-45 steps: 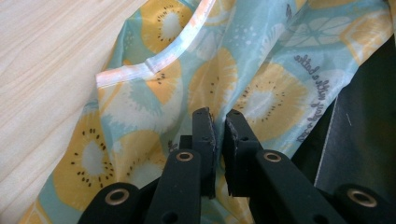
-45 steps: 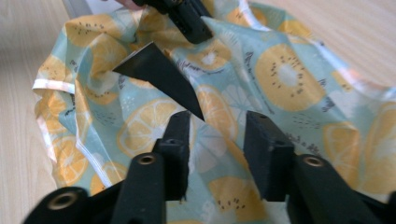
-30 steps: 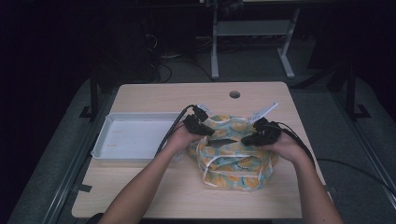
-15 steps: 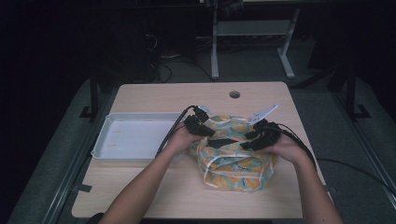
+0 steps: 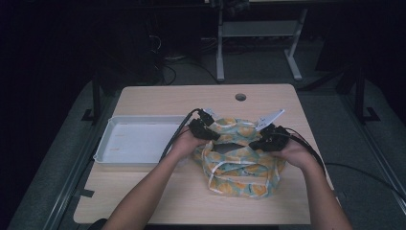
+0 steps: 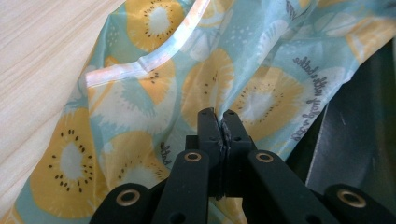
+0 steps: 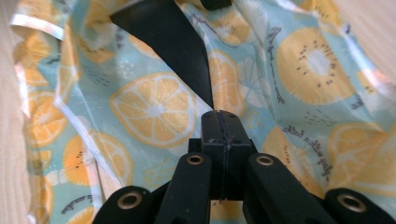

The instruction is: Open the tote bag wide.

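A fruit-print bag [image 5: 242, 165] of thin, glossy fabric, pale blue with orange and kiwi slices, lies crumpled on the right half of the worktop [image 5: 158, 191], just right of a white tray [image 5: 136, 141]. Its heap runs longest from the near right corner toward the far left, and its dark mouth faces up and toward the far edge, between the two hands. A pale strap loops across the near side of the heap.

The left hand-held gripper [image 5: 214, 136] sits at the bag's far left rim; in the left gripper view its jaws are pressed together with a fold of the bag [image 6: 252, 84] pinched between the tips [image 6: 223, 122]. The right hand-held gripper [image 5: 257, 143] sits at the right rim, opposite the other and a little apart from it. In the right gripper view its jaws have just been closing and now meet [image 7: 220, 122]; the fabric [image 7: 154, 107] lies right at their tips, beside the dark opening, but whether any of it is caught I cannot tell.

The tray's floor is bare white. A round hole [image 5: 240, 97] marks the worktop's far side.
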Action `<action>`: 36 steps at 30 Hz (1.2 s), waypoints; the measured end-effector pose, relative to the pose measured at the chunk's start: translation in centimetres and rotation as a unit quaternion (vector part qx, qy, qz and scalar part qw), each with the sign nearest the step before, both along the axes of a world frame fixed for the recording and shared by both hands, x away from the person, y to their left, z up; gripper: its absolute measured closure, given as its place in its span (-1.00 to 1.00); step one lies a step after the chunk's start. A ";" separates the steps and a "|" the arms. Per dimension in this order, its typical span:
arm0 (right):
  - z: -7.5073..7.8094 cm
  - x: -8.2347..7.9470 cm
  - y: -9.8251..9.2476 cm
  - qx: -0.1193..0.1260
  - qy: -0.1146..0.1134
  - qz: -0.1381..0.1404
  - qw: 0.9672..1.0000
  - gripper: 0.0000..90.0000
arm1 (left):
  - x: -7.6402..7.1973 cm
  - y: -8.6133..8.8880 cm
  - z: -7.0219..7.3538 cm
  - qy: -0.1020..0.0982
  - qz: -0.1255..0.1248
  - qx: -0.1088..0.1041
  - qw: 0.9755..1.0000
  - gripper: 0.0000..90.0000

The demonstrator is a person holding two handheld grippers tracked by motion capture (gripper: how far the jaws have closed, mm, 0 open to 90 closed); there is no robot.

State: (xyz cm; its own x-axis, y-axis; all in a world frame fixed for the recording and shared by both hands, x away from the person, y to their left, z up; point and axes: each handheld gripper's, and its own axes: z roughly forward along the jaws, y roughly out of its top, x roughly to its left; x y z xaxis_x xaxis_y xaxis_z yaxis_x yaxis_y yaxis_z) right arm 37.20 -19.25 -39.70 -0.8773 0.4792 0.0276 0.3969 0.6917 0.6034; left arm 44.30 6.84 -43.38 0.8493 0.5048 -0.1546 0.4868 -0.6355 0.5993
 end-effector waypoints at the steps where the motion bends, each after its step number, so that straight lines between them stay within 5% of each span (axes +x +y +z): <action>1: 0.3 -0.3 -0.1 0.003 -0.001 0.000 1.000 0.99 | 0.0 0.0 0.0 0.000 0.000 0.000 1.000 0.97; 9: 1.1 -2.6 -0.9 0.009 -0.012 0.010 1.000 0.99 | -0.1 0.0 -0.2 -0.001 0.001 0.005 1.000 0.98; 20: -1.2 -5.8 -2.3 -0.013 0.001 0.011 1.000 0.99 | -0.2 -0.1 -0.5 -0.003 0.005 0.013 1.000 0.98; 36: -5.4 -5.7 -1.3 -0.058 0.038 0.021 0.997 0.99 | -0.6 -0.8 -1.3 -0.008 -0.002 0.034 0.999 0.96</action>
State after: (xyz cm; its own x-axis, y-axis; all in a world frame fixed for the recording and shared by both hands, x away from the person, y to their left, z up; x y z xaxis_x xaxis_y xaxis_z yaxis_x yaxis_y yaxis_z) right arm 31.45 -20.57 -45.10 -0.8942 0.4457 0.0421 0.4078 0.7722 0.4872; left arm 43.72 6.06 -44.67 0.8532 0.5106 -0.1064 0.4751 -0.6768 0.5623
